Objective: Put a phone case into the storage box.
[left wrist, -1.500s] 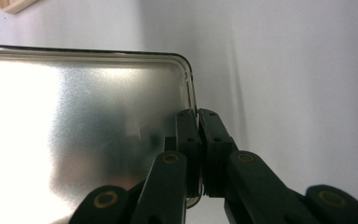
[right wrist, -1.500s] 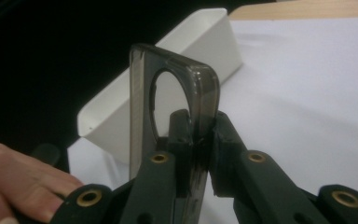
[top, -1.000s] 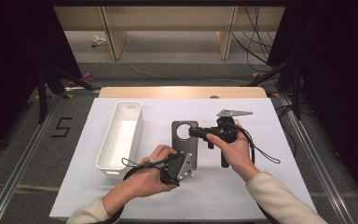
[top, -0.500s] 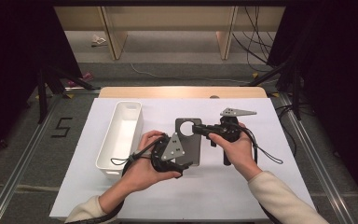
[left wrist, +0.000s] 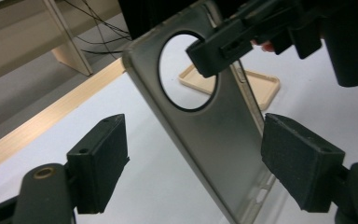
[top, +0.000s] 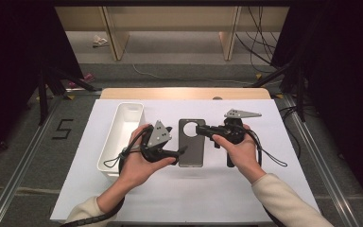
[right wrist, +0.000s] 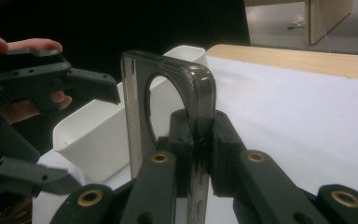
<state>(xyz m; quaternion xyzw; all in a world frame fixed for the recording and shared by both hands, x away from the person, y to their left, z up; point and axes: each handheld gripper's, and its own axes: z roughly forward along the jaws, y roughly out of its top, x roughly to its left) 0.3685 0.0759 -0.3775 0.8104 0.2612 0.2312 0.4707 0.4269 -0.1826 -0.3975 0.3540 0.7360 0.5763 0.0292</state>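
A smoky grey translucent phone case (top: 191, 144) with a round camera hole is held on edge above the white table cover. My right gripper (top: 201, 129) is shut on its rim beside the hole, which shows close up in the right gripper view as the case (right wrist: 168, 79) pinched between the pads of my right gripper (right wrist: 198, 140). My left gripper (top: 176, 140) sits at the case's left side. Its jaws have just been opening. In the left gripper view the case (left wrist: 205, 140) stands between the spread pads of my left gripper (left wrist: 196, 163), and neither pad presses on it.
A long white bin (top: 120, 135) stands left of my left hand, and it shows behind the case as the bin (right wrist: 98, 135). A beige phone case (left wrist: 261, 86) lies flat on the table beyond the grey one. The wooden table edge (top: 184, 93) runs along the back.
My left gripper has opened and let go of the case's lower part, then moved up and to the left. The right gripper and the case have stayed in place.
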